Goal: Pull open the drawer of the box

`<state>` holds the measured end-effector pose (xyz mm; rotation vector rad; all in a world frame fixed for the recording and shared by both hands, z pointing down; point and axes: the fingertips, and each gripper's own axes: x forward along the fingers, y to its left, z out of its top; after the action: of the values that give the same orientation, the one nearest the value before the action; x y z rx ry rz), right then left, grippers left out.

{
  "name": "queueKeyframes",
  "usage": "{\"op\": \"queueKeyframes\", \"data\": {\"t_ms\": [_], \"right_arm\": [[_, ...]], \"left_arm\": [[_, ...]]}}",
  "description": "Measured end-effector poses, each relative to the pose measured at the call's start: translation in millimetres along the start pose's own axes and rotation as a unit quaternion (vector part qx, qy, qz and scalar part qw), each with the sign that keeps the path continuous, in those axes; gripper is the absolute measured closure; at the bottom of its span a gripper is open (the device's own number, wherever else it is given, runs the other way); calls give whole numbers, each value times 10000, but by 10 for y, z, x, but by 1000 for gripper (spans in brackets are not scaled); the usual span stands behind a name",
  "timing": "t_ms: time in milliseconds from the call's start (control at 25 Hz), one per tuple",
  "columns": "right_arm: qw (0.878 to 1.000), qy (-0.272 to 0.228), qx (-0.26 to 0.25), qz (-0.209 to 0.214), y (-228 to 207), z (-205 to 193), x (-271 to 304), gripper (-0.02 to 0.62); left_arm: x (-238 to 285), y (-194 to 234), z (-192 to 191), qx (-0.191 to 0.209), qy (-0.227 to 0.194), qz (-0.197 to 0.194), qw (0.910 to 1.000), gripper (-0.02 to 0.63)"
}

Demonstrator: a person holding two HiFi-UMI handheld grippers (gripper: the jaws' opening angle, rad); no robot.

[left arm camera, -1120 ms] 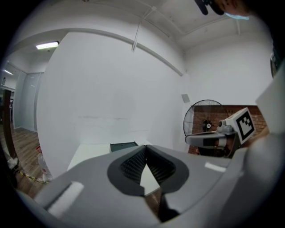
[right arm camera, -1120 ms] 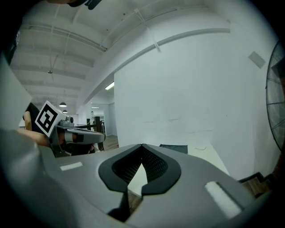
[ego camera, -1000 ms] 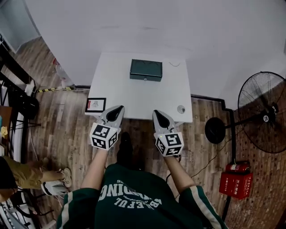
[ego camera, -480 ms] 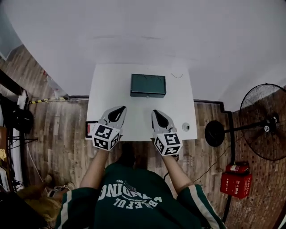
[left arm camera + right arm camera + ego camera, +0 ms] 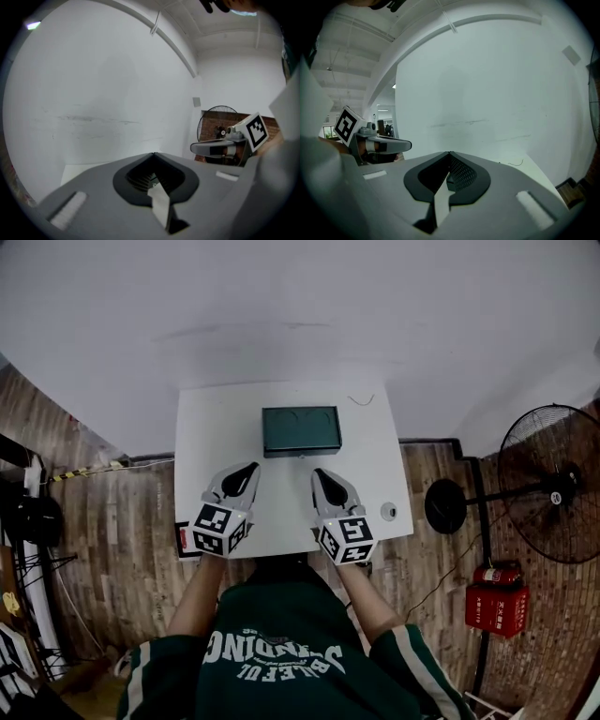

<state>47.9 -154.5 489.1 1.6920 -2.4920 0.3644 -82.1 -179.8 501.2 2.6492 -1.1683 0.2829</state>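
Head view, box (image 5: 301,430) beyond left gripper (image 5: 249,468), right gripper (image 5: 319,473), jaws together, untouched

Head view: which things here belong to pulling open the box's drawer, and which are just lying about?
For the job:
green box
left gripper, shut
right gripper, shut
white table under the box

Lying about:
small round object
thin cord
card at the table's edge
fan
red box on the floor
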Motion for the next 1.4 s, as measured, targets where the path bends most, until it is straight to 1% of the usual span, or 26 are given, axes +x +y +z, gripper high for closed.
{"op": "queueKeyframes", "data": {"t_ms": [120, 280, 400, 560, 640, 760, 800, 880, 920, 1000, 1160, 1400], "right_arm": [[9999, 63, 35, 77, -51, -71, 54, 594], [9992, 133, 61, 361, -76, -194, 160, 594], [9985, 418, 124, 322, -150, -427, 303, 594], [9946, 917, 457, 170, -315, -889, 476, 594], [9915, 1154, 567, 200, -360, -1100, 570, 594], [9876, 1416, 599, 307, -441, -1355, 769, 590], [9859, 1515, 648, 299, -488, -1434, 842, 569], [9813, 1768, 745, 184, -600, -1597, 972, 544], [9784, 1912, 781, 87, -655, -1681, 1024, 515], [9722, 2175, 861, -109, -742, -1832, 1104, 503], [9606, 2534, 1113, -266, -825, -2058, 1262, 499], [9486, 2781, 1450, -431, -914, -2232, 1455, 500]], "left_arm": [[74, 28, -75, -90, 88, 30, 9999, 554], [164, 56, -146, -189, 211, 82, 9996, 554], [227, 116, -198, -257, 293, 149, 9991, 554], [279, 170, -343, -372, 453, 244, 9980, 554], [283, 202, -412, -434, 534, 303, 9972, 554], [307, 231, -534, -479, 672, 361, 9959, 554], [318, 241, -573, -500, 715, 382, 9955, 554], [325, 270, -632, -576, 764, 440, 9944, 554], [316, 287, -654, -612, 782, 474, 9939, 554], [282, 321, -697, -656, 832, 544, 9929, 554], [214, 397, -790, -736, 918, 683, 9907, 554], [133, 457, -912, -824, 1032, 832, 9877, 554]]}}
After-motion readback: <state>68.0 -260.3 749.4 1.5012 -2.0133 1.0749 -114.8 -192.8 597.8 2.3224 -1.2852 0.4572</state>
